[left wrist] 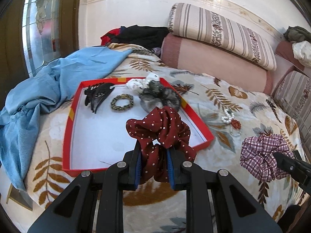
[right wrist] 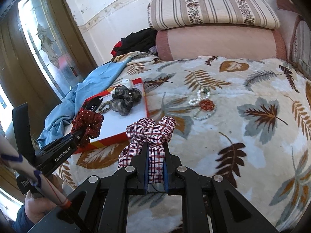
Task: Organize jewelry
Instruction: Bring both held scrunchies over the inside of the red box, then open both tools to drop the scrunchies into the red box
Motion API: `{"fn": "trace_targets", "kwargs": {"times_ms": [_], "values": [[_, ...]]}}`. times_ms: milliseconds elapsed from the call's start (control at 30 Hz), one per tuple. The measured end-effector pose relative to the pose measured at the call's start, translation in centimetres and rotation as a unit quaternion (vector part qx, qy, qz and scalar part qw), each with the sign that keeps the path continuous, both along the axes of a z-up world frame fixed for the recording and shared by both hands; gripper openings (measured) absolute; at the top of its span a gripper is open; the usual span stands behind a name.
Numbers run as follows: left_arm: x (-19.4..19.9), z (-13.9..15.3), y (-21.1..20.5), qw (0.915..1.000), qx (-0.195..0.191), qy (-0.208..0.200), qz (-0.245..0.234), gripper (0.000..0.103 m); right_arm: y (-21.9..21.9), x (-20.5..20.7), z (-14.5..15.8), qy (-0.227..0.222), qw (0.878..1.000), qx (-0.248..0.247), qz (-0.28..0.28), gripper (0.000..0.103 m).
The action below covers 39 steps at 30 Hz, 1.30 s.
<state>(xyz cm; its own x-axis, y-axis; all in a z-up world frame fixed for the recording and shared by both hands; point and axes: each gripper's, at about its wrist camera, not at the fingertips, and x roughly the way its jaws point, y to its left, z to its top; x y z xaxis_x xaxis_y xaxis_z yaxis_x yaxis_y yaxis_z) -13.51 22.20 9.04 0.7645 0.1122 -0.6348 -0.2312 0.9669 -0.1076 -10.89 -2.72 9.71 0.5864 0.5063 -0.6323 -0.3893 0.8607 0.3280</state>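
Note:
My left gripper (left wrist: 155, 149) is shut on a dark red polka-dot scrunchie (left wrist: 161, 128), held above the near right part of a red-rimmed white tray (left wrist: 68, 128). In the tray lie a black claw clip (left wrist: 97, 95), a beaded gold-black bracelet (left wrist: 122, 101), a grey scrunchie (left wrist: 161, 97) and a white one (left wrist: 138, 83). My right gripper (right wrist: 155, 151) is shut on a plaid scrunchie (right wrist: 149, 130), just right of the tray's (right wrist: 143, 97) near corner. Pearl and red bead jewelry (right wrist: 204, 104) lies on the leaf-print blanket (right wrist: 243, 136) to the right of the tray.
A blue cloth (left wrist: 38, 101) is bunched left of the tray. Pink and striped bolsters (left wrist: 213, 58) line the back, with dark clothes (left wrist: 140, 35) piled by the wall. A hand (right wrist: 37, 207) holds the left gripper's handle at the lower left of the right wrist view.

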Motion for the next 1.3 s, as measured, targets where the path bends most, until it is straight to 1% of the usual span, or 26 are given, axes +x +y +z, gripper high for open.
{"fn": "trace_targets", "kwargs": {"times_ms": [300,700,967,1300], "values": [[0.3,-0.2,2.8,0.9996,-0.004,0.005,0.029,0.021,3.6,1.4,1.0,-0.007,1.0,-0.004,0.028,0.013],[1.3,-1.1,5.9,0.9981,-0.003,0.021,0.058,0.021,8.1,3.8,1.2,-0.004,0.999,-0.004,0.054,0.013],[2.8,-1.9,7.1,0.997,0.002,0.036,0.068,0.021,10.8,6.0,0.1,0.011,0.998,-0.006,0.064,0.015],[4.5,-3.1,8.7,0.9952,-0.001,0.059,0.079,0.021,13.6,8.9,-2.1,0.047,0.997,-0.005,0.066,0.015]]}}
